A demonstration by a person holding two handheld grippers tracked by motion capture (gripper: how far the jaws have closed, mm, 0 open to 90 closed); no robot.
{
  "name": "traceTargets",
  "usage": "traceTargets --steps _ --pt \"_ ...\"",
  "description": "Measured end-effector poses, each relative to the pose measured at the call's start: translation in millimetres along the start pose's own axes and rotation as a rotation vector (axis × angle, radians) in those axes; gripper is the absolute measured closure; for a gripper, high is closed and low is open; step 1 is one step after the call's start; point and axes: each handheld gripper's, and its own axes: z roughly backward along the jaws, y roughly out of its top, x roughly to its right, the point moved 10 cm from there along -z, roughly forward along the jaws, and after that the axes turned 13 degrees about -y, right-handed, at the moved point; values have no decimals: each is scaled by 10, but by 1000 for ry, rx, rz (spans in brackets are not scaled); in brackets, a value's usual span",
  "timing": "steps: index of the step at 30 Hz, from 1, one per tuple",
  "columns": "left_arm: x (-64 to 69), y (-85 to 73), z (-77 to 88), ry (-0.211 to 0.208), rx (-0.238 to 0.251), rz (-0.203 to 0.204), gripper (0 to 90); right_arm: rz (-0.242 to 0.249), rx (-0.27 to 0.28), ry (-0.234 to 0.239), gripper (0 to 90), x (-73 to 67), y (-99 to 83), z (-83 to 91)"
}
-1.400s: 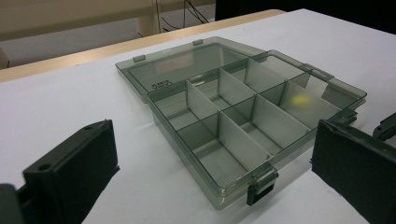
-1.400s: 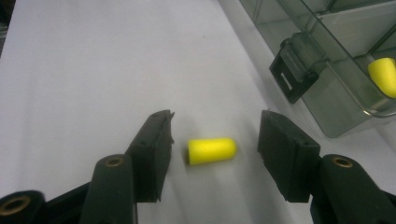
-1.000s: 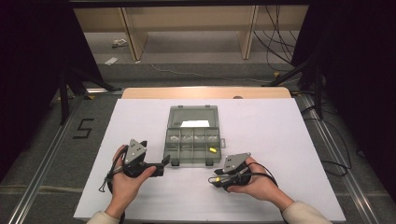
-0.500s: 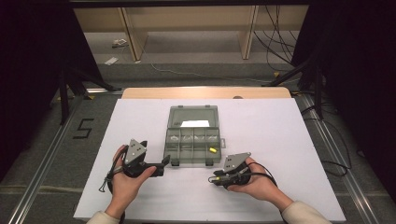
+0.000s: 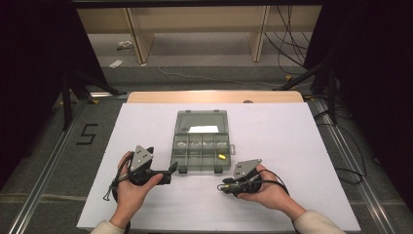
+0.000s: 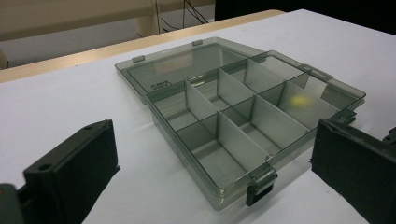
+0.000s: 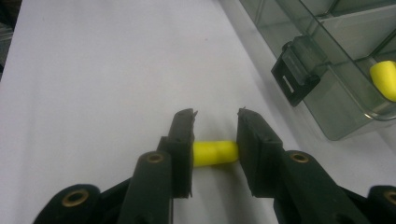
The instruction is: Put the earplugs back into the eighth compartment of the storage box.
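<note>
A smoky clear organizer box (image 5: 176,155) lies open mid-table, its lid flat behind it. One yellow foam earplug (image 5: 221,157) rests in the box's front right compartment (image 6: 299,100), also seen through the wall (image 7: 384,79). My right gripper (image 7: 215,114) sits low on the white table in front of the box's right corner (image 5: 225,186). Its jaws have just been closing, and both pads now press on a second yellow earplug (image 7: 215,153). My left gripper (image 5: 169,174) stands open by the box's front left corner, its jaws wide apart (image 6: 215,135) and holding nothing.
The white table top (image 5: 292,146) has bare room left and right of the box. A black latch (image 7: 296,77) juts from the box's front wall, another (image 6: 259,191) near the left gripper. Wooden furniture legs and cables lie beyond the far edge.
</note>
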Motion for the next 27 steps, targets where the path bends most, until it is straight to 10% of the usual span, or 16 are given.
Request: traceTargets --steps 27 --pt "-6 1 0 0 2 1 2 -7 42 -12 691 39 112 76"
